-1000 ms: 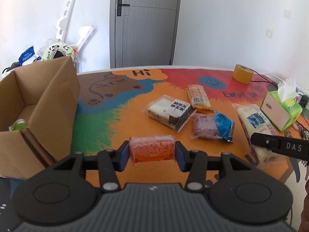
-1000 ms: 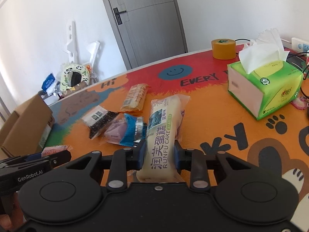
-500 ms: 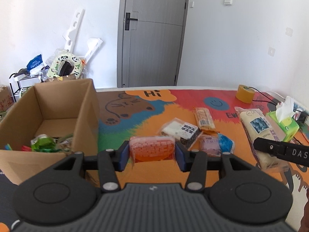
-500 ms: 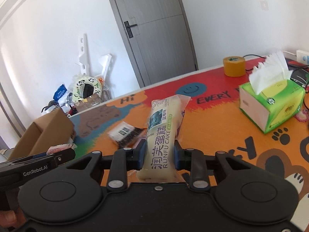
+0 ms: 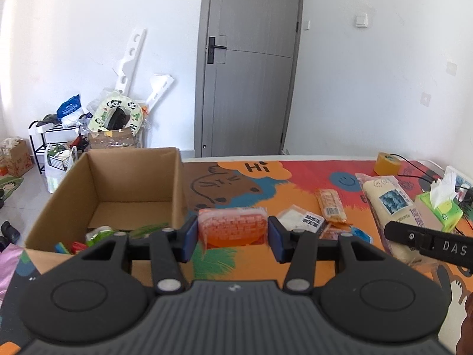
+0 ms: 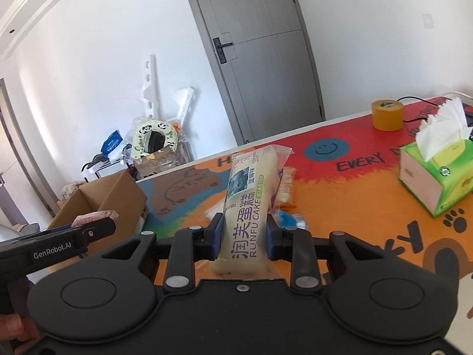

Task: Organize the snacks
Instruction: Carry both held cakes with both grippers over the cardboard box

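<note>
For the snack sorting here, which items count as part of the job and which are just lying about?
Part of the job:
- orange snack pack in the left tongs
- Runfu cake pack in the right tongs
- cardboard box, some snacks inside
- black-and-white snack pack, wafer pack, blue-ended pack on the table

Lying about:
- tissue box
- yellow tape roll

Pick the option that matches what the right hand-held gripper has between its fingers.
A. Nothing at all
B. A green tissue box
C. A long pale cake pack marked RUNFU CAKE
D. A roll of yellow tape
C: the right hand-held gripper is clamped on the long pale cake pack, while the green tissue box and the roll of yellow tape sit apart on the table.
</note>
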Motion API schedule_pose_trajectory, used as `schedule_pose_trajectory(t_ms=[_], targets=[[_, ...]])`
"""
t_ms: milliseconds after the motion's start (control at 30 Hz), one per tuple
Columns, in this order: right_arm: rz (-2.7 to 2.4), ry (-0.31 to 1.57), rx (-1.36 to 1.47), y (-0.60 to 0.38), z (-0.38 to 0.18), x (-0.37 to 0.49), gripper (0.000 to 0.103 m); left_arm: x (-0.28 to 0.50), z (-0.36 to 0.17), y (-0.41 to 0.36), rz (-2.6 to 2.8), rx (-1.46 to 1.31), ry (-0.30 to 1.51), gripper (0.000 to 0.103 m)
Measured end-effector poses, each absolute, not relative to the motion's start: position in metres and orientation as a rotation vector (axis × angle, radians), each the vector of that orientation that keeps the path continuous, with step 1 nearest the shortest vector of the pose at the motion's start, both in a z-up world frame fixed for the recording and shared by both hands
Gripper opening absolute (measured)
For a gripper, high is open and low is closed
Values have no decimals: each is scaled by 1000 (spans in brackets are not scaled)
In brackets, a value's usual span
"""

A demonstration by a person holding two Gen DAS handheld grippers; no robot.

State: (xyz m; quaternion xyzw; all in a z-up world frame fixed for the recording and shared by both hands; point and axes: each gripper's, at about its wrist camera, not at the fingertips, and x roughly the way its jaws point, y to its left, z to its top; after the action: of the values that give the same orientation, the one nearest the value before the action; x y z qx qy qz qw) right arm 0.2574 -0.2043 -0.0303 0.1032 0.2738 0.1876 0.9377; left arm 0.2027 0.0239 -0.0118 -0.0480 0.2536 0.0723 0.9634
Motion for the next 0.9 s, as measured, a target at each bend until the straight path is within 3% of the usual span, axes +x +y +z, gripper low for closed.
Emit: schedule_pose_trajectory(t_ms=[900], targets=[[505, 533, 175, -143, -14, 259, 29, 189, 13, 93, 264, -131, 456, 48]])
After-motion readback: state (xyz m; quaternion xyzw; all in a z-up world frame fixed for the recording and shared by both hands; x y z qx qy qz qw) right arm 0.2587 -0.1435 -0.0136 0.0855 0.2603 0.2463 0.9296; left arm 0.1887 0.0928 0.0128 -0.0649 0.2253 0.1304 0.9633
